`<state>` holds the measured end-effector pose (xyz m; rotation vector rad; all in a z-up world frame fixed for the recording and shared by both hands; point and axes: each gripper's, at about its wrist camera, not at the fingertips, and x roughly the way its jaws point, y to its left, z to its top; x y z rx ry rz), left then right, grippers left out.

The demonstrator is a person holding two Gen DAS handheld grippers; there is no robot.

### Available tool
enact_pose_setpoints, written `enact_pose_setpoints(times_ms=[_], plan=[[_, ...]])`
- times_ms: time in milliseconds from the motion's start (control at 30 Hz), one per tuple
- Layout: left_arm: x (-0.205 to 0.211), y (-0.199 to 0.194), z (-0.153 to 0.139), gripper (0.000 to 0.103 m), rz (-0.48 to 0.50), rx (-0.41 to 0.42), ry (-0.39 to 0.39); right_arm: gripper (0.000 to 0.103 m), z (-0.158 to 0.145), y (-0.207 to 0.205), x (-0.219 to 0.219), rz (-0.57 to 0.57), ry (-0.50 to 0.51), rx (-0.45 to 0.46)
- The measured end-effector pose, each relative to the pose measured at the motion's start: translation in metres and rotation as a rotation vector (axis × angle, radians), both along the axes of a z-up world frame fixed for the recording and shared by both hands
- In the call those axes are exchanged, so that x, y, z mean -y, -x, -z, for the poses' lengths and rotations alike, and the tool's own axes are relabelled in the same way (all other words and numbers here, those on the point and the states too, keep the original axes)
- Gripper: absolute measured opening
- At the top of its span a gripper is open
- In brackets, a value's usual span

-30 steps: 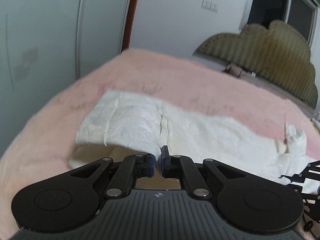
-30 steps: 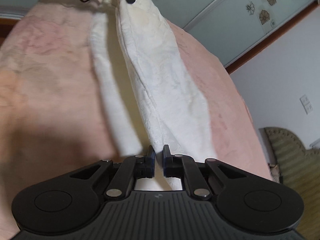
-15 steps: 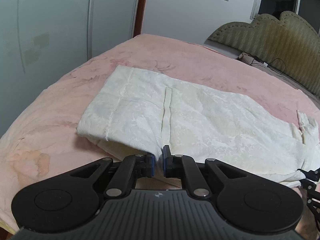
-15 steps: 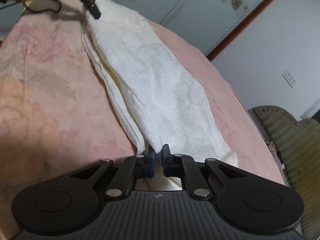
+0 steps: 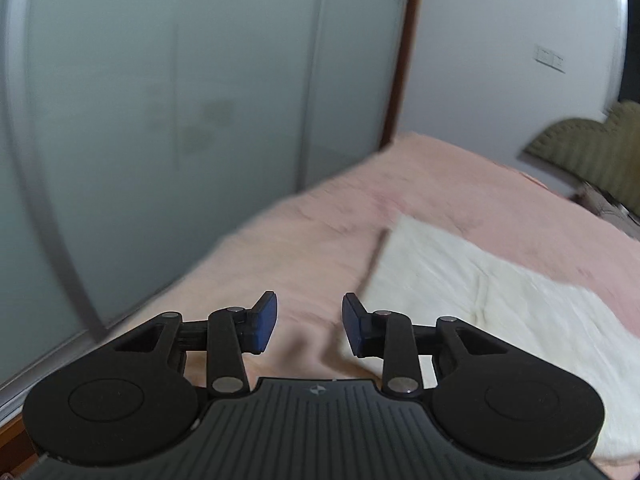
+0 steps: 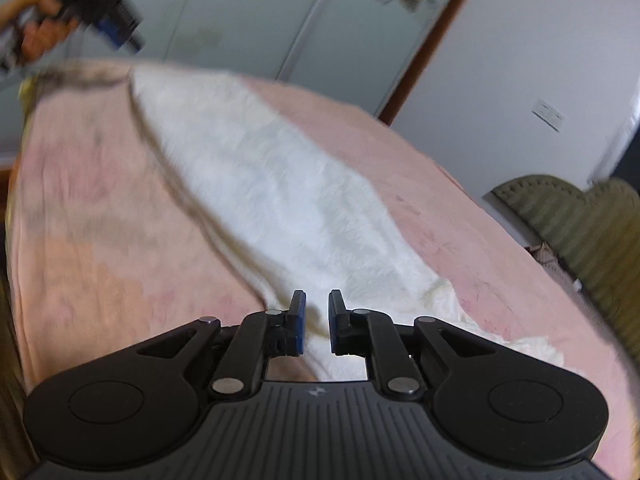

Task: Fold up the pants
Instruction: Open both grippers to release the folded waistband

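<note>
I see one pair of white pants (image 6: 280, 200) lying flat along the pink bed (image 6: 100, 220), released. My left gripper (image 5: 308, 324) has just been opening; its jaws stand apart over bare bedspread beside the pants' end, nothing between them. My right gripper (image 6: 317, 322) shows a narrow gap above the pants' other end, gripping nothing. No containers.

The right gripper (image 6: 317, 322) holds its blue-padded jaws slightly apart, nothing pinched between them. Directly beyond it, long white textured pants (image 6: 276, 200) stretch away across the pink bedspread (image 6: 100, 240).
</note>
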<state>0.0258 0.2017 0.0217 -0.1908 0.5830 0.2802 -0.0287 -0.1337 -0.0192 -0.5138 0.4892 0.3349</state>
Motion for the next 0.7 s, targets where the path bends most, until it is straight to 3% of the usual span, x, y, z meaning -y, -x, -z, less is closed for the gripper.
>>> enact_pose_setpoints(times_ms=[100, 333, 400, 500, 533, 600, 633, 700], plan=[[0.001, -0.006, 0.004, 0.039, 0.047, -0.039, 0.053, 0.011, -0.003, -0.010, -0.001, 0.035, -0.064, 0.009], [0.006, -0.014, 0.022, 0.039, 0.075, -0.079, 0.213, 0.011, 0.003, -0.014, -0.025, -0.021, -0.064, 0.011], [0.006, -0.014, 0.023, 0.021, 0.047, -0.076, 0.203, 0.011, 0.004, -0.015, -0.030, -0.036, -0.071, 0.003], [0.000, -0.010, 0.021, 0.007, 0.020, -0.057, 0.219, 0.012, 0.001, -0.019, -0.039, -0.079, -0.109, -0.013], [-0.002, -0.010, 0.020, 0.006, 0.026, -0.041, 0.232, 0.016, 0.001, -0.020, -0.043, -0.090, -0.108, -0.013], [-0.002, -0.013, 0.015, 0.005, 0.043, -0.026, 0.224, 0.037, 0.002, -0.024, -0.051, -0.105, -0.097, -0.015], [-0.001, -0.014, 0.014, 0.005, 0.051, -0.016, 0.218, 0.054, 0.004, -0.025, -0.054, -0.108, -0.093, -0.013], [-0.001, -0.013, 0.011, 0.005, 0.064, 0.016, 0.226, 0.060, 0.006, -0.027, -0.059, -0.110, -0.097, -0.015]])
